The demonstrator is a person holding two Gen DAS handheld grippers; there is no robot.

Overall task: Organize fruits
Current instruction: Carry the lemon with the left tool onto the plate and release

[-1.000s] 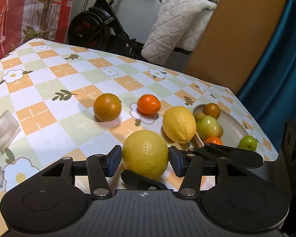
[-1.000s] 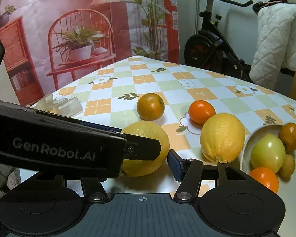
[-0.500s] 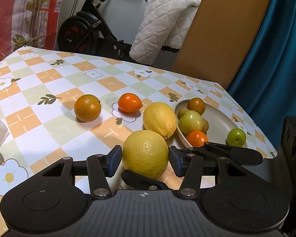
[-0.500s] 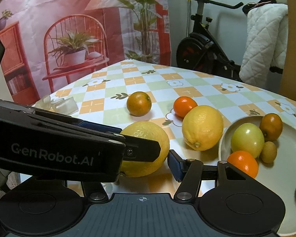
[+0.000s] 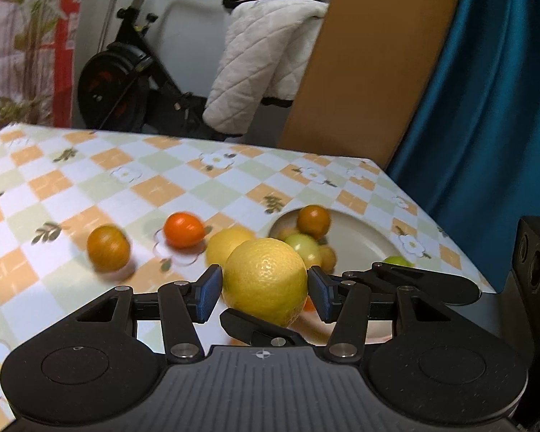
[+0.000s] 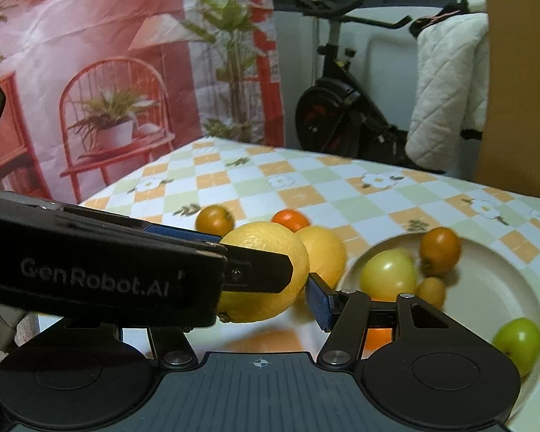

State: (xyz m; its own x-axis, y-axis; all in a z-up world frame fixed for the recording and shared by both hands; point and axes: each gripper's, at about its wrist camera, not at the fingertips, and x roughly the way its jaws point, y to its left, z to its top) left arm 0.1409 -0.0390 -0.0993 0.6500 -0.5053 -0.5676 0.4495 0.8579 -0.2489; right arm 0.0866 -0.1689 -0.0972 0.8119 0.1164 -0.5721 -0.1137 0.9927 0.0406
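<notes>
We are gripping one large lemon (image 5: 264, 280) with both tools at once: the left tool (image 5: 264, 289) and the right tool (image 6: 262, 284) are each partly closed, pads pressing its sides. The lemon is hanging clear above the surface (image 5: 90, 187). At 1 o'clock from it, the plate (image 5: 363, 237) is holding several small fruits.

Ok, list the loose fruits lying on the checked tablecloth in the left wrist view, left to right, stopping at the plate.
Dull brownish-orange round fruit → bright orange-red small fruit → pale yellow lemon, partly hidden behind the big yellow citrus clamped in the left gripper → cream plate.
</notes>
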